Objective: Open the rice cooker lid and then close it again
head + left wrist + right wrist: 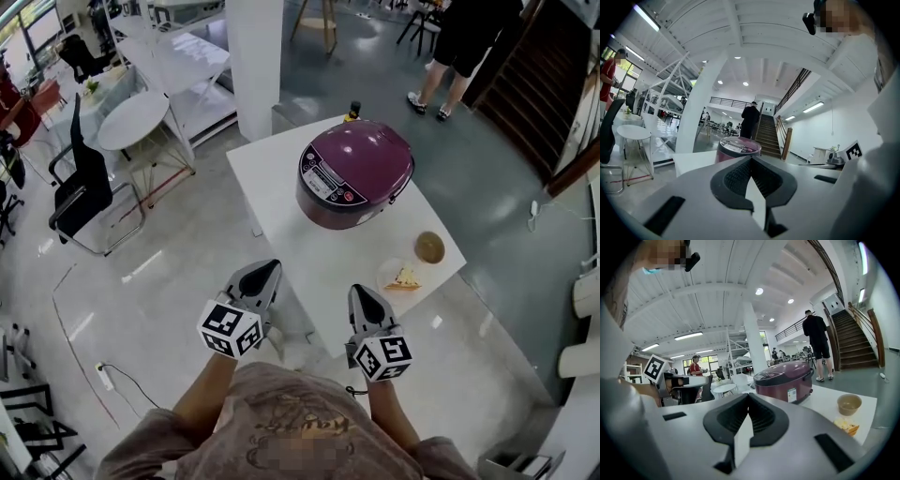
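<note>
Big white bench point(267, 187) ahead of me, and on it sat the purple rice cooker point(354, 173). Its lid point(367, 150) was down and its control panel point(328, 180) was turned my way. Both hands hung short of the cooker and well apart from it. My left gripper point(270, 270) had its fingers pressed together, nothing between them. My right gripper point(362, 292) was the same story: fingers closed, empty. From the cooker, the right one lay straight back toward me and the left lay back and off to the panel side. I judged neither clearly nearer. On the cooker's near right sat a plate of food point(401, 277) and a small bowl point(430, 247), out of my line, I reckoned.
</note>
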